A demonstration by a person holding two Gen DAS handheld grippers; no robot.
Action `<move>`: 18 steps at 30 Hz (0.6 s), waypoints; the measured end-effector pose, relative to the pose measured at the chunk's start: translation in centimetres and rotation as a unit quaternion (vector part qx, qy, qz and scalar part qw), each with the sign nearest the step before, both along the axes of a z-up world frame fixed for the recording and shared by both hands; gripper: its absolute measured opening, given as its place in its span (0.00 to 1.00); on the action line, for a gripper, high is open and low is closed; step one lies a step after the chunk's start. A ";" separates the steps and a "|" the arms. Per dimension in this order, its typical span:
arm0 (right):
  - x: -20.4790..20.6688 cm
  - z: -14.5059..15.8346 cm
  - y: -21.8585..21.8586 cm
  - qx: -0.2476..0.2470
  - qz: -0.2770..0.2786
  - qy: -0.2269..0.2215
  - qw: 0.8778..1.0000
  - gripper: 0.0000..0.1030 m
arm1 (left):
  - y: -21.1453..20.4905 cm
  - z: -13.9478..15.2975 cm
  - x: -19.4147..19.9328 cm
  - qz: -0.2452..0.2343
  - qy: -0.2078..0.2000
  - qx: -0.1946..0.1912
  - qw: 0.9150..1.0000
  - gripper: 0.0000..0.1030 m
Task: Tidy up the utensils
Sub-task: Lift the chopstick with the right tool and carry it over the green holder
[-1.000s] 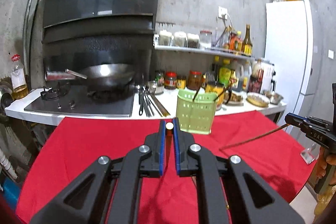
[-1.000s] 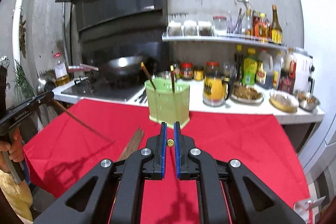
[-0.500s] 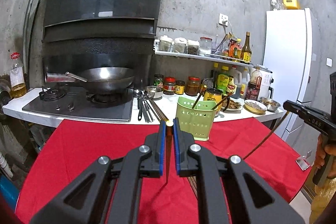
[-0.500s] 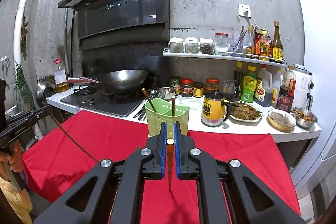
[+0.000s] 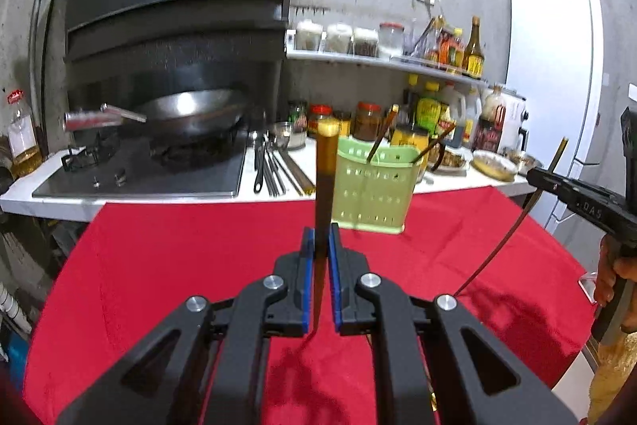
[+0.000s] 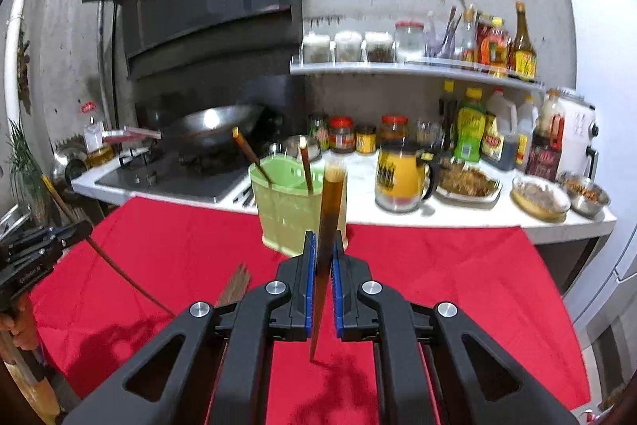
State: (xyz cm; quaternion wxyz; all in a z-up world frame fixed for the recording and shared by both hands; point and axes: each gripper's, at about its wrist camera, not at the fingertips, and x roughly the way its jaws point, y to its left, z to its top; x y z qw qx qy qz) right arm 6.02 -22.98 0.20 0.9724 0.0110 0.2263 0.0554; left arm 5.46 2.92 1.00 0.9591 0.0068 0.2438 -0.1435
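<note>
Both grippers, left and right, clamp one chopstick each: stiff, light, slick, best pinched mid-shaft, caddy near the cloth's far edge.

The wok and shelf jars are smearing into blur. Pads are covering the middle of each gripped chopstick. The holder is hiding the lower ends of the chopsticks inside it.
</note>
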 end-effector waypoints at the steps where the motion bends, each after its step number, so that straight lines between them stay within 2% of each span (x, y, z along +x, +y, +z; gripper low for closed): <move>1: 0.1 -0.5 0.1 -0.001 0.001 0.005 1.000 0.08 | 0.0 -0.4 0.2 0.001 0.009 0.003 1.000 0.06; 4: 0.1 -0.8 0.1 0.003 0.002 0.007 1.000 0.07 | 0.0 -0.8 0.2 0.004 0.016 0.005 1.000 0.06; 8: -0.1 0.1 -0.1 -0.006 -0.002 -0.012 1.000 0.06 | 0.6 0.6 0.1 0.004 -0.009 -0.008 1.000 0.06; 18: 4.8 7.4 -0.5 -0.027 -0.019 -0.112 0.993 0.06 | -2.2 7.8 6.2 -0.018 -0.102 -0.025 0.994 0.06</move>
